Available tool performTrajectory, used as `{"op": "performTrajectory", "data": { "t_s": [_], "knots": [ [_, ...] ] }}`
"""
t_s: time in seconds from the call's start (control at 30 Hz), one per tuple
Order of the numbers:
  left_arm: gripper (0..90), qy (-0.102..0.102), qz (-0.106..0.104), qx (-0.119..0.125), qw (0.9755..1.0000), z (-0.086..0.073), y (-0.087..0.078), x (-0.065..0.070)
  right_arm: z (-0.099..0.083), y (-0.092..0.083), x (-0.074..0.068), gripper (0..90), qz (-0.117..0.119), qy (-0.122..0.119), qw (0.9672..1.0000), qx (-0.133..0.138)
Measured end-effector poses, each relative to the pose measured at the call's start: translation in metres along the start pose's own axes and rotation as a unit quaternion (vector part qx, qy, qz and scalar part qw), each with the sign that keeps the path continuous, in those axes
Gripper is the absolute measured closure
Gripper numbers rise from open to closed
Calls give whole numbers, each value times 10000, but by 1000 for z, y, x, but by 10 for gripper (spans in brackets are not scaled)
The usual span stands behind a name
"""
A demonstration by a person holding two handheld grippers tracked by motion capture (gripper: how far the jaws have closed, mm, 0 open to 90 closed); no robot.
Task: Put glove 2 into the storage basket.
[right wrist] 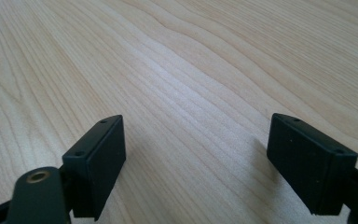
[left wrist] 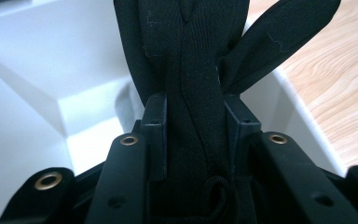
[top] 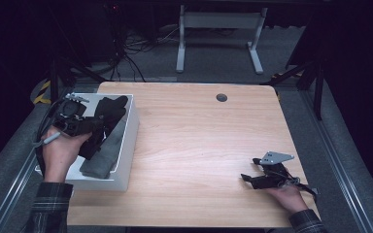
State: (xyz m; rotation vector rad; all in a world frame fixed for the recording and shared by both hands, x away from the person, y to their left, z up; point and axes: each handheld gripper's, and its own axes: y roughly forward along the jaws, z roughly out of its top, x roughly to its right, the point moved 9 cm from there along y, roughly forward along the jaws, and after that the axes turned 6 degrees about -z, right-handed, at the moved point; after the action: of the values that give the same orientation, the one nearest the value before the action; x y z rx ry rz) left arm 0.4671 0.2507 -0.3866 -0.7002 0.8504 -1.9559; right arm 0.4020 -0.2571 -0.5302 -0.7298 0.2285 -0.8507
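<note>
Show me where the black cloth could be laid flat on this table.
The bare light wooden tabletop is free from the white rectangular box across to the right tool, and back to the round grey grommet. The box is crowded: grey folded cloth lies inside, with the black cloth clamped in the left tool.

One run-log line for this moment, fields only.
left gripper: shut on black cloth, over white box | grey cloth: in box | right gripper: open, nothing between pads, low over wooden table
</note>
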Motion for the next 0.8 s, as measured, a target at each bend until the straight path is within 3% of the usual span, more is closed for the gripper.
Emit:
{"op": "performTrajectory", "data": {
  "t_s": [0.2,0.43,0.6,0.8],
  "knots": [
    [665,-161,61,-321,9993,-20,33,-10,0,0,0,197,-8,1,10000,1],
    [596,-249,184,-547,9980,-32,54,-16,0,0,0,196,-1,1,10000,0],
    [412,-296,126,-395,9987,-29,53,-14,0,0,0,196,-1,0,10000,-1],
    [321,-95,177,29,9998,-11,32,-3,0,0,0,196,-1,2,10000,-1]
  ]
}}
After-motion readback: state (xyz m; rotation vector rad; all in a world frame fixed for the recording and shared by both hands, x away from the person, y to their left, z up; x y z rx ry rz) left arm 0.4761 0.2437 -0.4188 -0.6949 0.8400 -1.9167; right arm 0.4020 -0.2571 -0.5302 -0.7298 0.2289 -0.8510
